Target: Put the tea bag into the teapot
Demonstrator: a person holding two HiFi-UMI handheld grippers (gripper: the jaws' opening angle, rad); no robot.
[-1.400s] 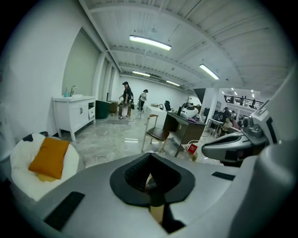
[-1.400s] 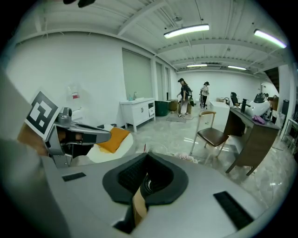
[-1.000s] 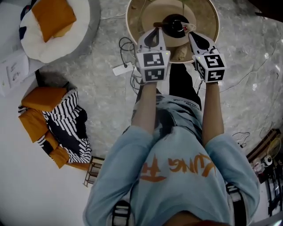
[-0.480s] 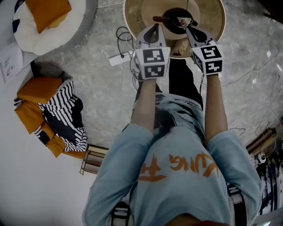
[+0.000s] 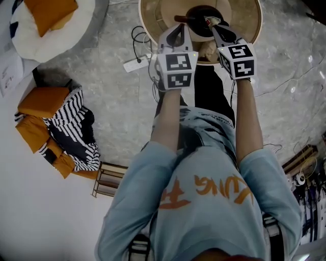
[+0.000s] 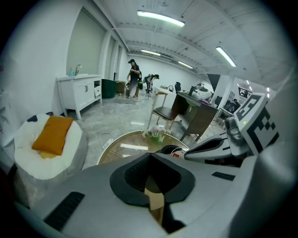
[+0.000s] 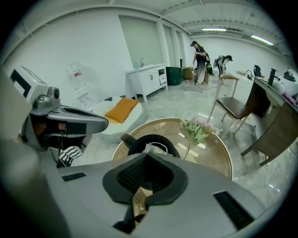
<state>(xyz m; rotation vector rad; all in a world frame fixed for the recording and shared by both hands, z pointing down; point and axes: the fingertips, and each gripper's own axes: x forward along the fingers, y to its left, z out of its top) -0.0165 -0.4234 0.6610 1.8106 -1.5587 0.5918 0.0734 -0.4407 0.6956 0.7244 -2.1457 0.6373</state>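
both grippers have slid higher in the frame since a second ago, and the round table [image 5: 248, 23] now sits against the top edge. the right gripper [image 5: 214, 26] is pinched shut on the tea bag [image 5: 210, 21], holding it over the open mouth of the dark teapot [image 5: 197, 14] at top centre. the left gripper [image 5: 179, 28], jaws together with nothing between them, sits just left of the teapot.

Left hand-held gripper [image 5: 179, 29] beside right hand-held gripper [image 5: 218, 29], tea bag [image 5: 210, 21] at its tip, over teapot [image 5: 197, 14]
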